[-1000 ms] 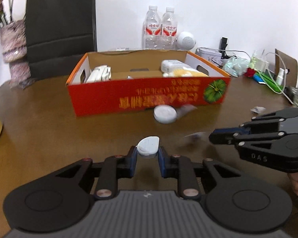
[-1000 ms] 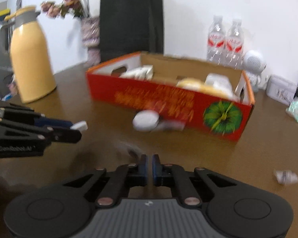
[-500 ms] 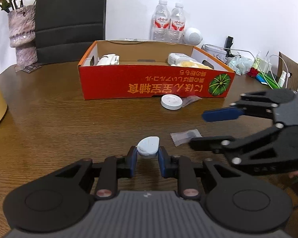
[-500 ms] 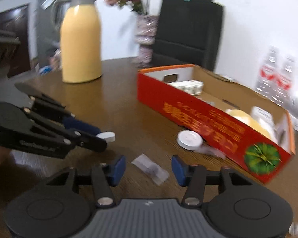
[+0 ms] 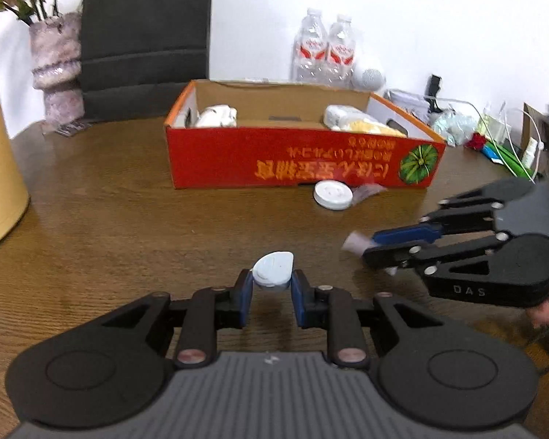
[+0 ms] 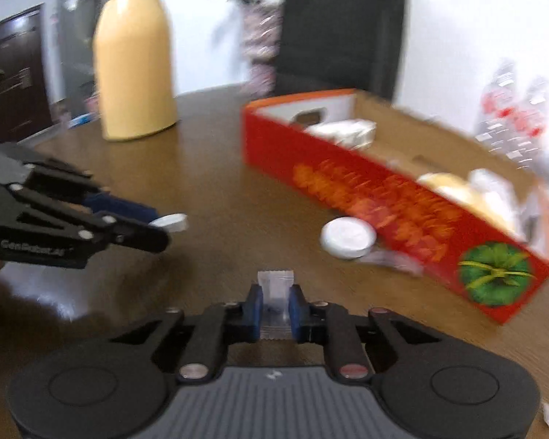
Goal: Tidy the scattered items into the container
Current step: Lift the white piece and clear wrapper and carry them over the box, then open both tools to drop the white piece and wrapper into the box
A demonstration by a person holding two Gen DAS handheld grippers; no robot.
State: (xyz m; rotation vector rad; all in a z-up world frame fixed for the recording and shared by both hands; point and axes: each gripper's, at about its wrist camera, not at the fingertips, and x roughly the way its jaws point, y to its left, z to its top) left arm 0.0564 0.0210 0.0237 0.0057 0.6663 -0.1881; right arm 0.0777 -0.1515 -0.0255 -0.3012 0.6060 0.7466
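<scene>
Two grippers loaded: the left gripper (image 5: 272, 289) pinches a pale blue teardrop piece (image 5: 273, 268), the right gripper (image 6: 275, 301) is clamped on a small clear sachet (image 6: 275, 285). Both hang over the near part of the table (image 5: 109, 226), well short of the red box (image 5: 300, 161) at the far side. We judge the step is carry-and-drop: bring each load over the near red wall, clear the rim, let go above bare cardboard, not on the white packs already inside. One gripper at a time avoids a clash. A white round lid (image 5: 333, 194) and a clear wrapper (image 5: 366, 193) lie just beside the box front, not yet tidied. Right wrist view is motion-blurred; box contents are hard to name, and we can't read how firmly the sachet sits.
</scene>
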